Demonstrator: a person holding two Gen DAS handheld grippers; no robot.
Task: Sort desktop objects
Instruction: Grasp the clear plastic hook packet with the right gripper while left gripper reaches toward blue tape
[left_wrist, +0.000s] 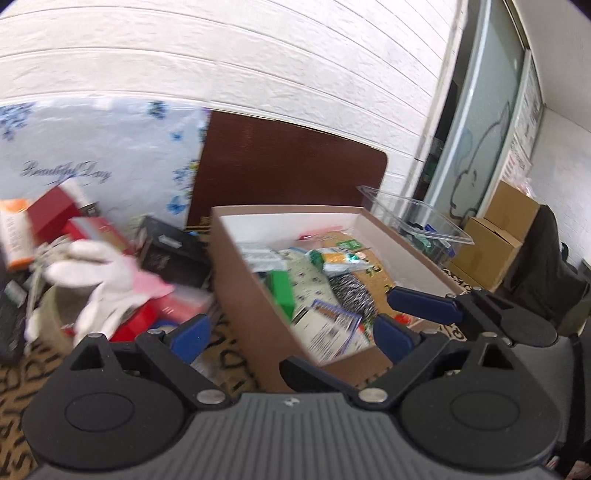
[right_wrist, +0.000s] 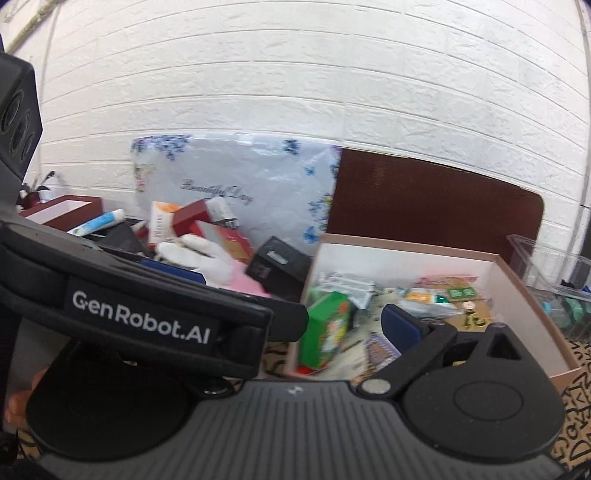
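Left gripper (left_wrist: 284, 332): fingers spread wide, nothing between them, held above the near wall of the box (left_wrist: 243, 291).

Ahead-left of it lies the unsorted pile; a white glove (left_wrist: 99, 280) is draped on top, with red cartons (left_wrist: 55, 218) behind and a black case (left_wrist: 170, 251) just right of the glove. Judgement: the glove is soft, light and limp, so it should be pinched at the cuff or a bunched fold; the cartons are stiff and light, best taken across a narrow edge; the case's glossy faces may slip.

Straight ahead, the box holds a green carton (left_wrist: 282, 291) and flat packets.

Right gripper (right_wrist: 332, 325): one blue pad (right_wrist: 400, 326) shows over the box; the left gripper's body hides the other, so the spread cannot be told.

Surface: patterned tan mat (left_wrist: 22, 373). Beyond it a floral bag (left_wrist: 110, 147), a dark board (left_wrist: 288, 166) and a white brick wall (left_wrist: 258, 55). A clear tub (left_wrist: 417, 218) sits right of the box.
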